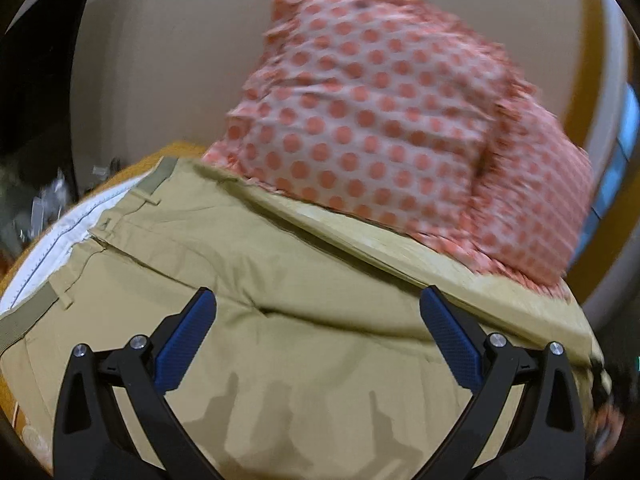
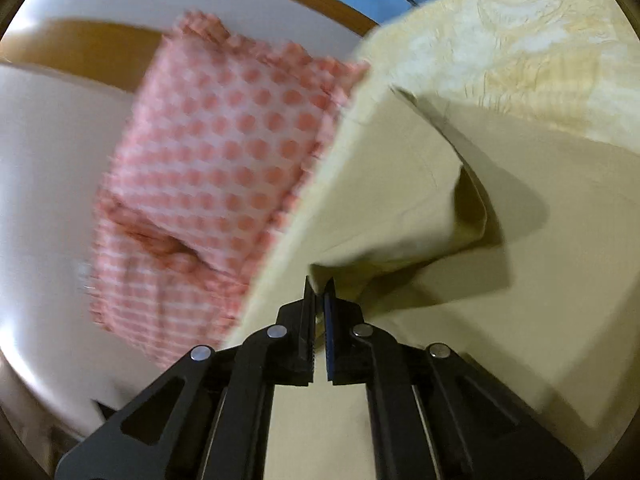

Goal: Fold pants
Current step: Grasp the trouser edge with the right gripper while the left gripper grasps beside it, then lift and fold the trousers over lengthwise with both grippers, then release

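Note:
Khaki pants lie spread below my left gripper, with the waistband and its white lining at the left. The left gripper is open and empty, its blue pads wide apart just above the cloth. In the right wrist view my right gripper is shut on a fold of the pants and holds that fold lifted off the rest of the fabric.
A pink polka-dot pillow lies just beyond the pants, also in the right wrist view. A pale yellow bedspread lies under the pants. A white and wooden bed frame runs behind the pillow.

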A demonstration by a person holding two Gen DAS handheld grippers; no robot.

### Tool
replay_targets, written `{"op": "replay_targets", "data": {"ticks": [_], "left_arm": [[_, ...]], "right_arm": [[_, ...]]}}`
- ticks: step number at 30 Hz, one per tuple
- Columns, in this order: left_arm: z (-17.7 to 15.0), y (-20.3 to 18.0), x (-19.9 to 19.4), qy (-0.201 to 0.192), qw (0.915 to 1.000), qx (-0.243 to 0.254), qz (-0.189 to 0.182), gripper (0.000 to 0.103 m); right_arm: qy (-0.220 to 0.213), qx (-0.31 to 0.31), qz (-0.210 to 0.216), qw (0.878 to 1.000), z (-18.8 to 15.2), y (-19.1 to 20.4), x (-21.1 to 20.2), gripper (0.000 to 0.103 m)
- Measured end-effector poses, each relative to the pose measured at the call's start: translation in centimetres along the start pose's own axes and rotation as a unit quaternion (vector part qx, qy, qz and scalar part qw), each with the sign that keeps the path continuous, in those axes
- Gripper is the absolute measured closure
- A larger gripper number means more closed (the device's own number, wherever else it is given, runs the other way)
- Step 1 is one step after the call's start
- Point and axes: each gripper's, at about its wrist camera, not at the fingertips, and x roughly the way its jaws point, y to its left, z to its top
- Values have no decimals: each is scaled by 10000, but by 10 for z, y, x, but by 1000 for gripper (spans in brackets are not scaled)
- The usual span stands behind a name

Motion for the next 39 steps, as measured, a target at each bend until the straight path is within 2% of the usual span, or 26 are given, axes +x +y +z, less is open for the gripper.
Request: {"op": "replay_targets", "data": {"ticks": [3, 7, 9, 11, 12, 13, 14, 15, 16, 18, 21, 24, 27, 29, 34, 39], "left_arm": [[24, 16, 40, 537, 9965, -642, -76, 2], [44, 25, 89, 963, 9896, -1059, 159, 5], [55, 23, 115, 1068, 9883, -981, 473, 5], [64, 21, 147, 1276, 9842, -731, 986, 12], [65, 22, 159, 1397, 9810, -673, 1162, 21], [64, 26, 173, 1580, 9764, -685, 1302, 44], [62, 31, 183, 1724, 9732, -764, 1317, 57], [63, 33, 180, 1560, 9736, -739, 1494, 88], [64, 34, 172, 1474, 9771, -756, 1339, 98], [63, 37, 147, 1347, 9811, -802, 1138, 99], [51, 41, 68, 833, 9916, -641, 749, 99], [6, 51, -32, 430, 9969, -457, 472, 97], [-42, 61, -77, 416, 9970, -351, 550, 97], [-69, 67, -88, 535, 9960, -420, 573, 97], [-108, 77, -86, 825, 9932, -452, 691, 97], [-116, 89, -94, 808, 9932, -573, 606, 97]], "right_arm": [[-60, -33, 186, 9998, -7, 1, -16, 99], [-84, -11, 255, 9996, -10, -3, -20, 99], [-73, -12, 210, 9998, -10, -6, -19, 99], [-60, 10, 190, 9998, -10, -9, -18, 99], [-51, 3, 173, 9998, -10, -9, -17, 99], [-40, -25, 158, 9999, -9, -8, -15, 99], [-24, -53, 159, 9999, -7, -7, -14, 99], [-9, -81, 169, 9998, -5, -5, -13, 99], [-8, -147, 195, 9997, 0, -2, -14, 99], [-63, -254, 239, 9994, 5, 4, -20, 99], [-278, -545, 191, 9979, 6, 11, -45, 99], [-361, -752, -220, 9963, -2, 3, -62, 99], [-294, -564, -478, 9968, -14, -19, -69, 99], [-332, -446, -614, 9966, -20, -30, -72, 100], [-645, -629, -926, 9916, -35, -28, -86, 100], [-1002, -687, -1056, 9870, -53, -25, -96, 100]]}}
